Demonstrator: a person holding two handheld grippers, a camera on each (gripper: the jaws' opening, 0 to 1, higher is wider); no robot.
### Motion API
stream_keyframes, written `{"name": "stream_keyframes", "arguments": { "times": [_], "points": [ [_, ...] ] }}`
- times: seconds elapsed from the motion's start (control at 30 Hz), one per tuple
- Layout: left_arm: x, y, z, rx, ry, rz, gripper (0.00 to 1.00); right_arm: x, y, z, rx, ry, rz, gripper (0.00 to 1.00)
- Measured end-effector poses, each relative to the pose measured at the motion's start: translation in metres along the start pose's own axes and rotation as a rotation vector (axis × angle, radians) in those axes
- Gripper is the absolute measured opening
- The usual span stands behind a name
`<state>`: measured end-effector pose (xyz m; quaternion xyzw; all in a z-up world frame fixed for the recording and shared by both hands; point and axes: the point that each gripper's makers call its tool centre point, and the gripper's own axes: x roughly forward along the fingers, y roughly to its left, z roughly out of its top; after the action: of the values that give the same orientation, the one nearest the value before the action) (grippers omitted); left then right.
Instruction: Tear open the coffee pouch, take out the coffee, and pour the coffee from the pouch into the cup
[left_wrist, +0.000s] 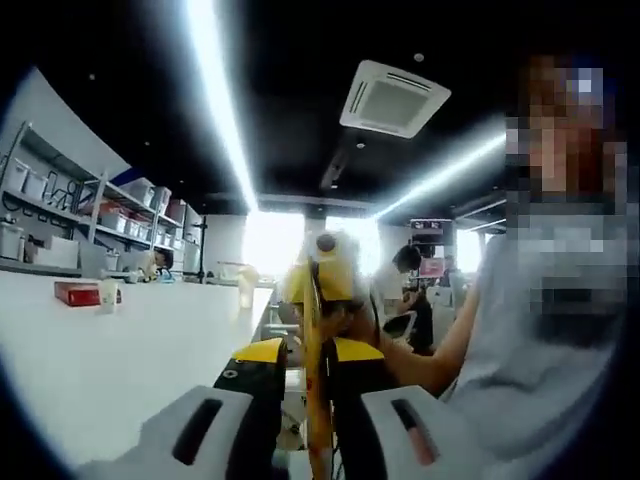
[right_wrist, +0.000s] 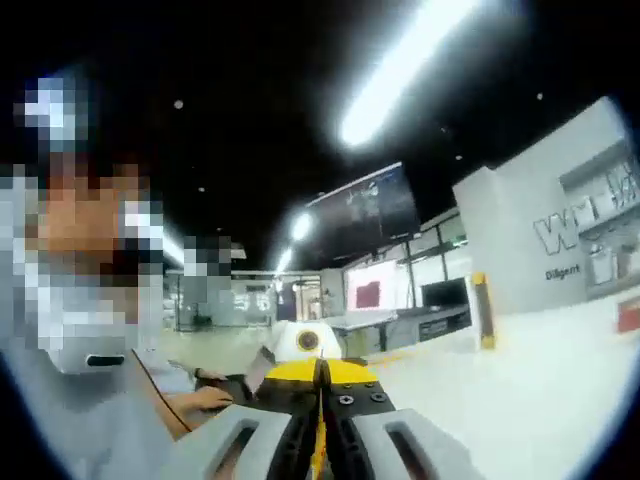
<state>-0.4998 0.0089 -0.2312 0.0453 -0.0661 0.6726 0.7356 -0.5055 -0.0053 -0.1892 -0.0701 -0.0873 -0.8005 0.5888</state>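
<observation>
In the left gripper view, shelving with bins (left_wrist: 100, 205) lines the far left wall. A white table (left_wrist: 120, 350) carries a red box (left_wrist: 78, 292), a small white cup (left_wrist: 108, 295) just beside it, and farther along a clear cup (left_wrist: 246, 288). The left gripper (left_wrist: 316, 375) is clamped on the thin yellow coffee pouch (left_wrist: 318, 300), edge-on. In the right gripper view, the right gripper (right_wrist: 321, 420) pinches the same yellow pouch (right_wrist: 322, 372) above a white surface (right_wrist: 520, 390); a grey wall with lettering (right_wrist: 560, 240) stands to the right.

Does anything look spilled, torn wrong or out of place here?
Nothing stands out. Both grippers pinch the thin yellow pouch edge-on between them, the white table looks clean, and the cup stands upright by a red box.
</observation>
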Motion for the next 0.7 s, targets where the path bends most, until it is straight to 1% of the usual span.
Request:
{"name": "stream_keyframes", "arguments": {
  "times": [0.03,0.07,0.13,0.17,0.27,0.33,0.4,0.47,0.57,0.6,0.63,0.7],
  "points": [
    [0.0,0.0,0.001,0.027,-0.005,0.003,0.17,0.001,0.002,-0.002,0.016,0.001,0.012,0.01],
    [-0.001,-0.001,0.001,0.029,-0.004,0.002,0.16,0.002,0.003,-0.004,0.037,0.007,0.027,0.01],
    [-0.001,-0.002,0.0,0.03,0.004,-0.005,0.12,0.004,0.002,-0.005,0.042,0.006,0.025,0.01],
    [-0.001,-0.004,-0.001,0.024,0.017,-0.01,0.09,0.005,0.004,-0.007,0.046,0.009,0.027,0.01],
    [-0.001,-0.004,-0.003,0.003,0.041,-0.007,0.08,0.004,0.004,-0.008,0.052,0.012,0.029,0.01],
    [-0.001,-0.003,-0.003,0.003,0.046,0.002,0.08,0.004,0.004,-0.007,0.049,0.011,0.025,0.01],
    [-0.001,-0.002,-0.003,-0.005,0.047,0.01,0.07,0.004,0.005,-0.007,0.042,0.011,0.02,0.02],
    [-0.001,0.0,-0.002,-0.011,0.044,0.023,0.07,0.004,0.002,-0.005,-0.009,0.001,0.003,0.02],
    [-0.002,0.001,-0.001,-0.018,0.04,0.027,0.07,0.004,0.003,-0.003,-0.063,-0.023,0.011,0.05],
    [-0.003,0.0,-0.002,-0.021,0.049,0.026,0.07,0.003,0.003,0.0,-0.064,-0.037,0.012,0.07],
    [-0.004,0.002,-0.002,-0.014,0.052,0.039,0.07,0.002,0.004,0.003,-0.056,-0.05,0.016,0.08],
    [-0.005,0.004,-0.001,-0.017,0.048,0.043,0.07,0.001,0.004,0.004,-0.053,-0.046,0.015,0.08]
  ]
}}
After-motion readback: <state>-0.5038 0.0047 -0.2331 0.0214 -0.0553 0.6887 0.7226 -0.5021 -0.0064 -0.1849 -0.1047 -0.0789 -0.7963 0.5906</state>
